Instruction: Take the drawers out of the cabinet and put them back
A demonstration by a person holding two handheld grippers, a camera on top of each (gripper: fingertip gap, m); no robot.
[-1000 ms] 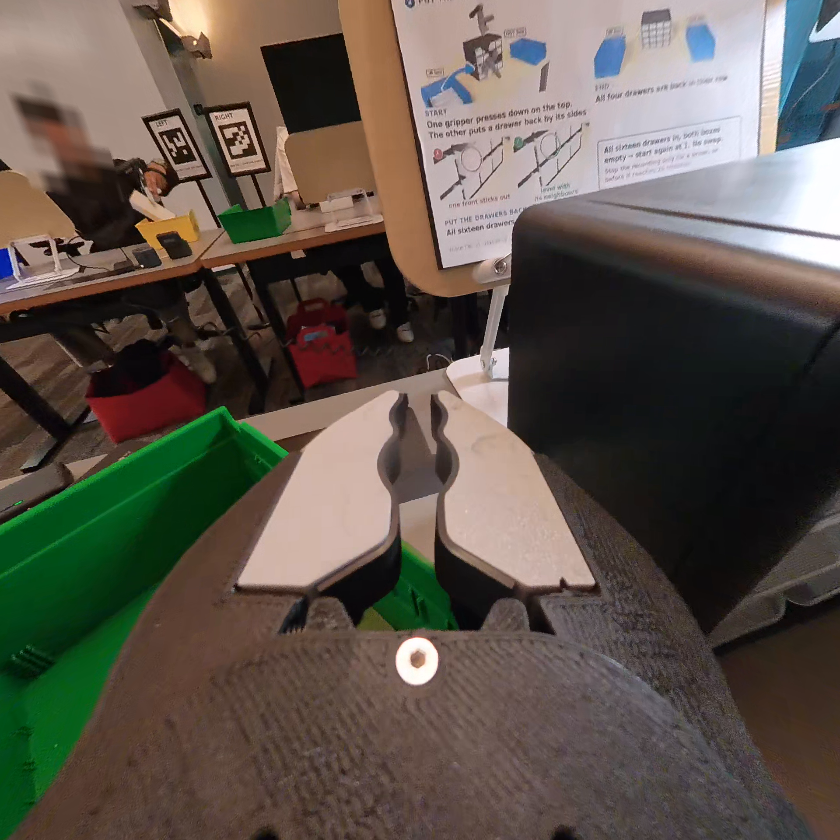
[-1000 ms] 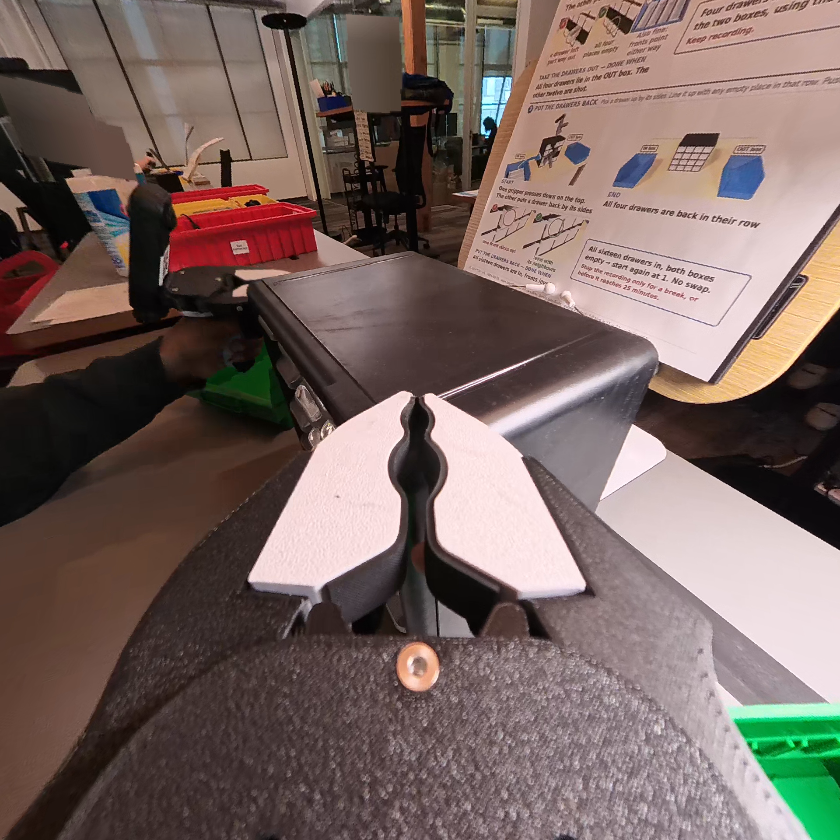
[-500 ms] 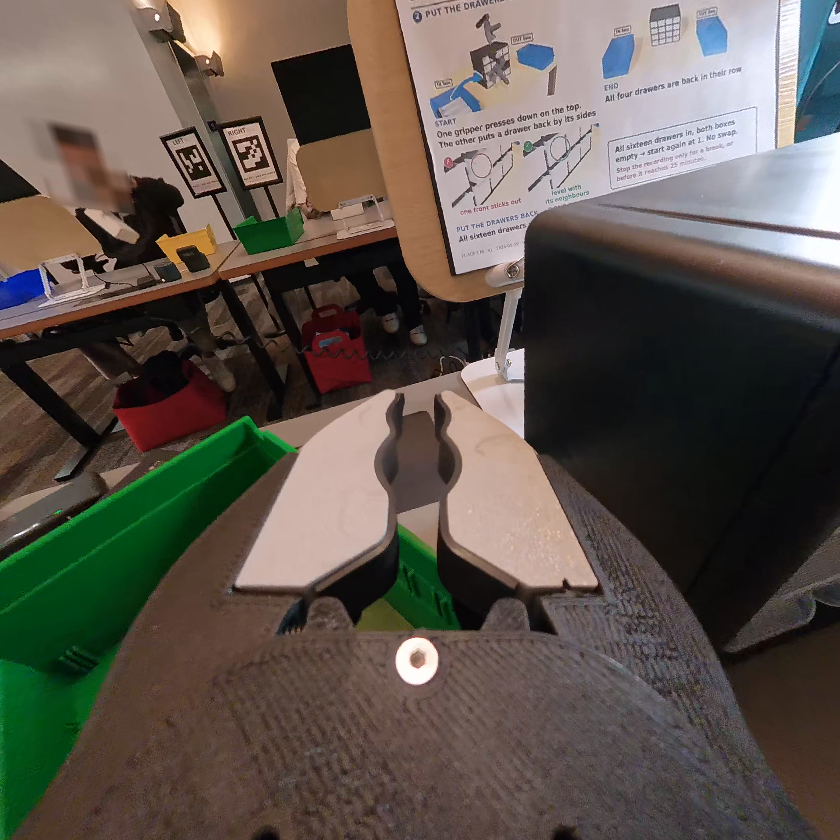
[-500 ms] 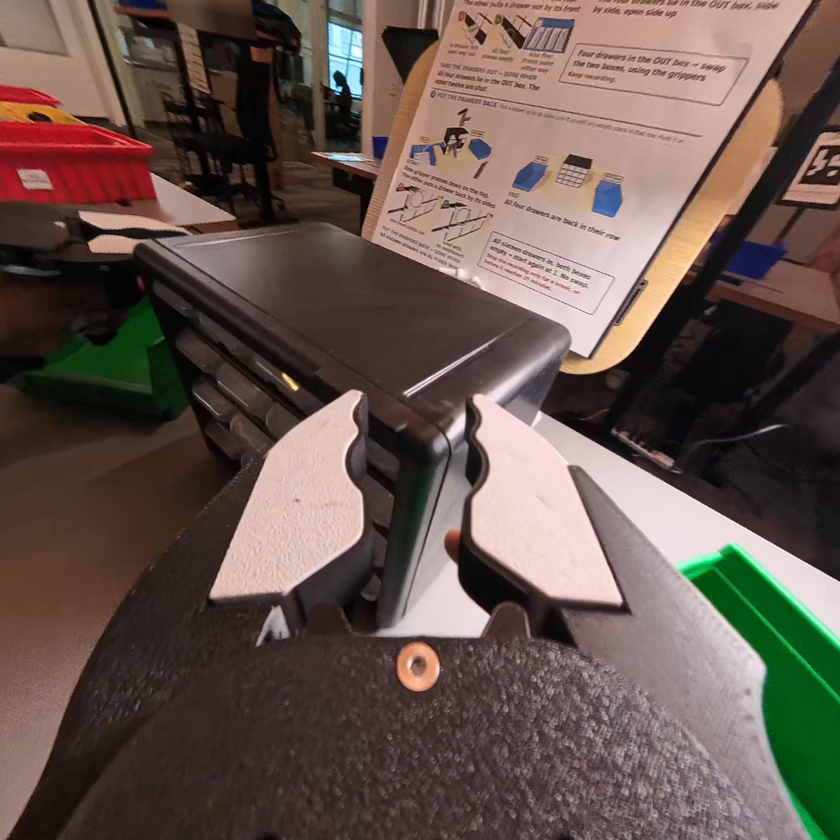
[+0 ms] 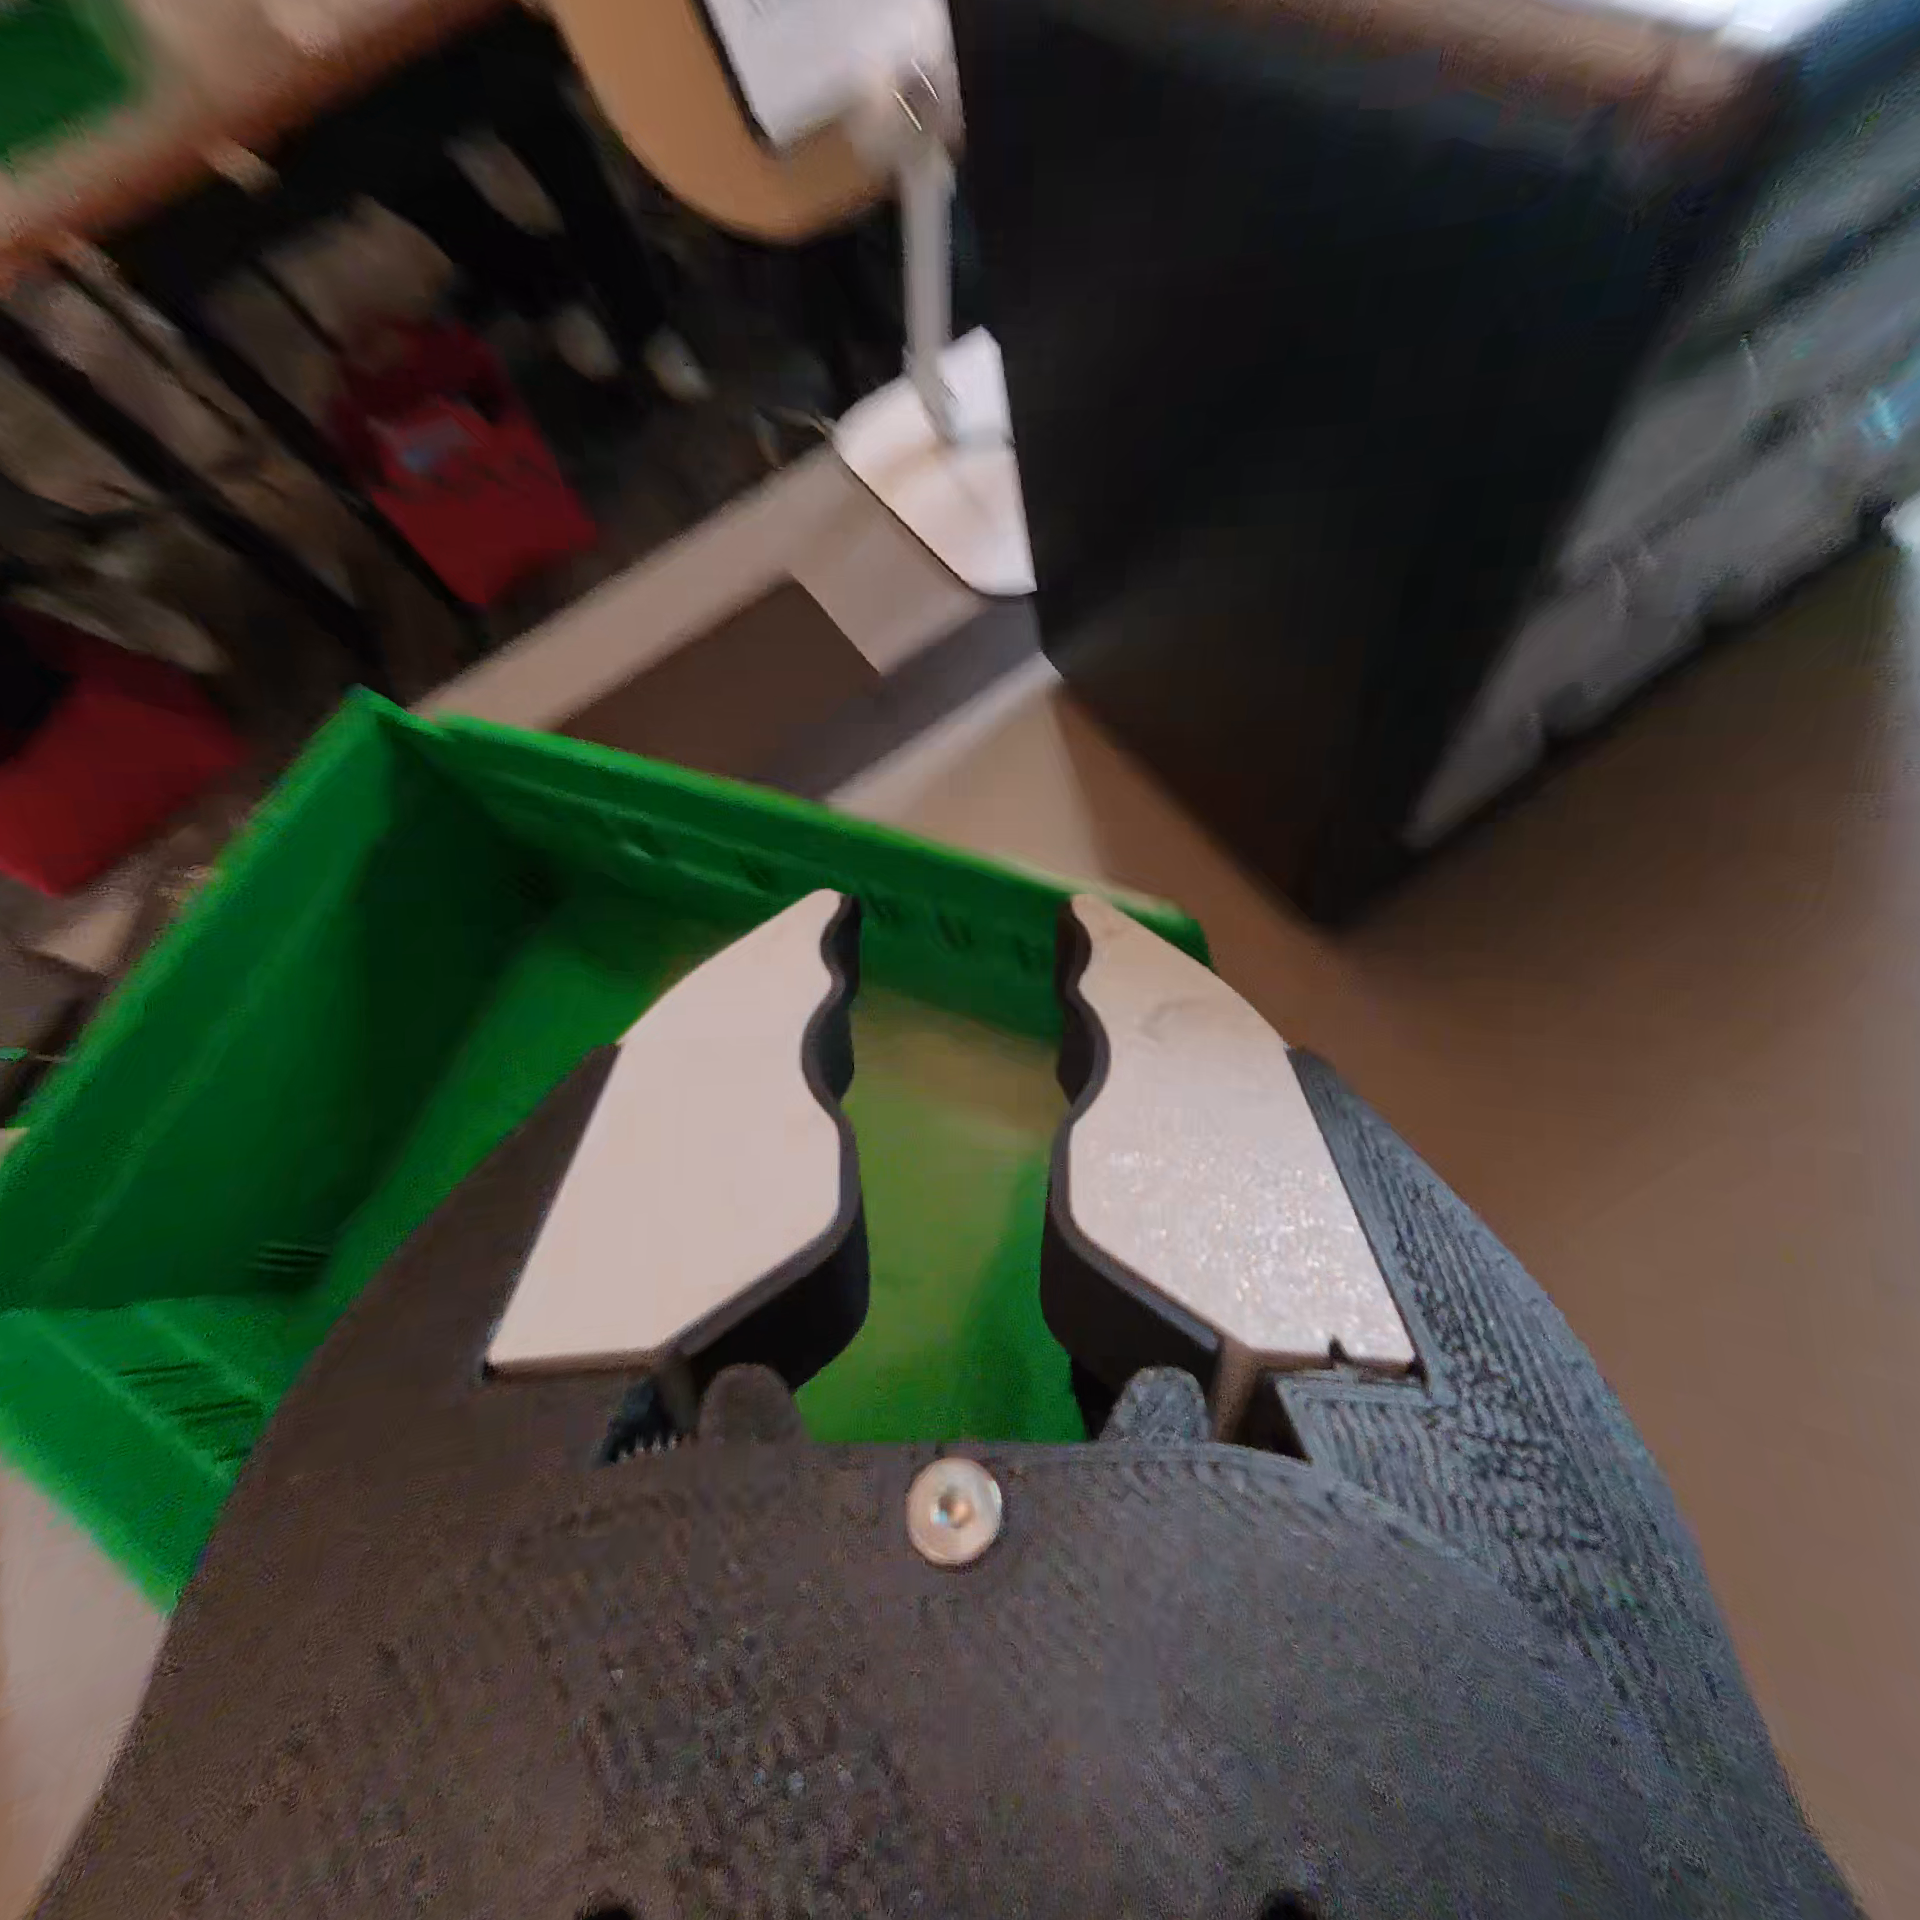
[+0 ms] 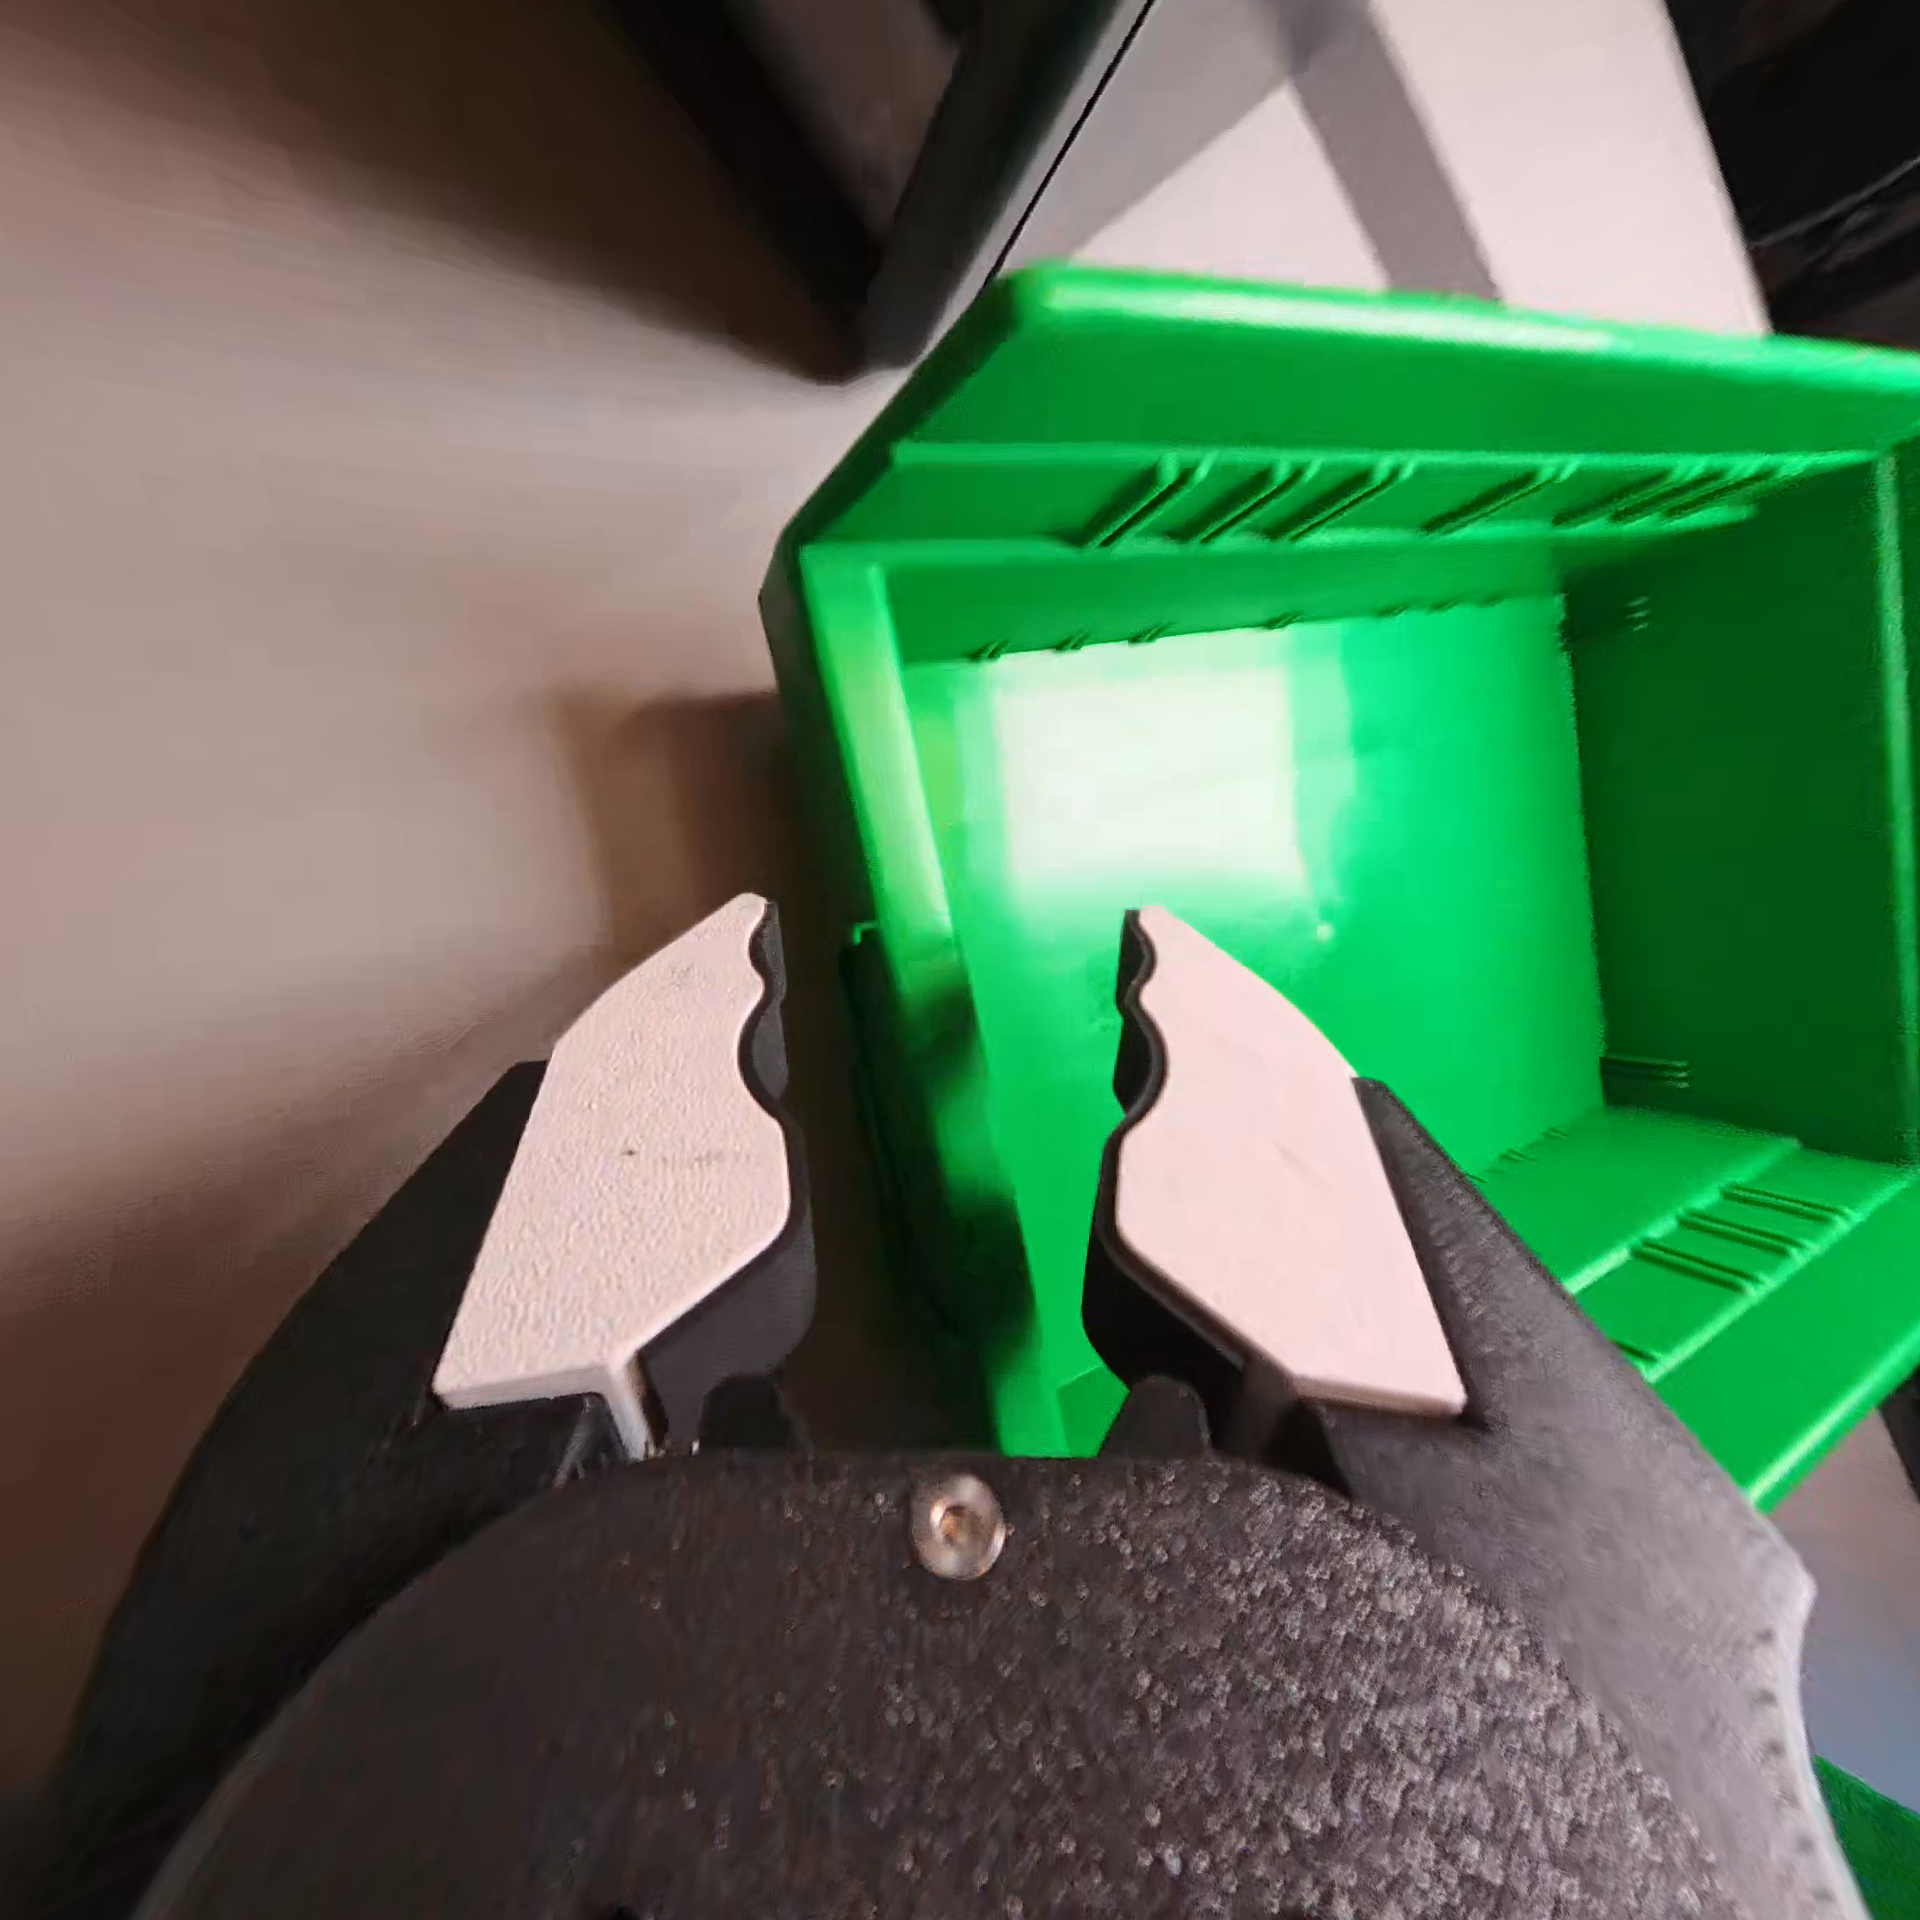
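Observation:
The black drawer cabinet (image 5: 1299,468) stands on the brown table at the upper right of the blurred left wrist view, its drawer fronts (image 5: 1704,436) a grey smear on its right side. My left gripper (image 5: 956,925) is open and empty, hanging over the inside of a green bin (image 5: 312,1039). In the right wrist view a corner of the cabinet (image 6: 904,208) shows at the top. My right gripper (image 6: 945,945) is open and empty, its fingers on either side of the left wall of a second green bin (image 6: 1714,831). Both bins look empty where visible.
A white stand base (image 5: 956,499) with a post holds an instruction board behind the cabinet. Red bags (image 5: 457,488) sit on the floor beyond the table edge. Bare brown tabletop (image 6: 312,623) lies left of the right bin.
Both grippers tipped down, away from the cabinet, to the green bins. The left jaws went from nearly shut to open. The right jaws, shut a second ago, opened wider and left the cabinet's corner.

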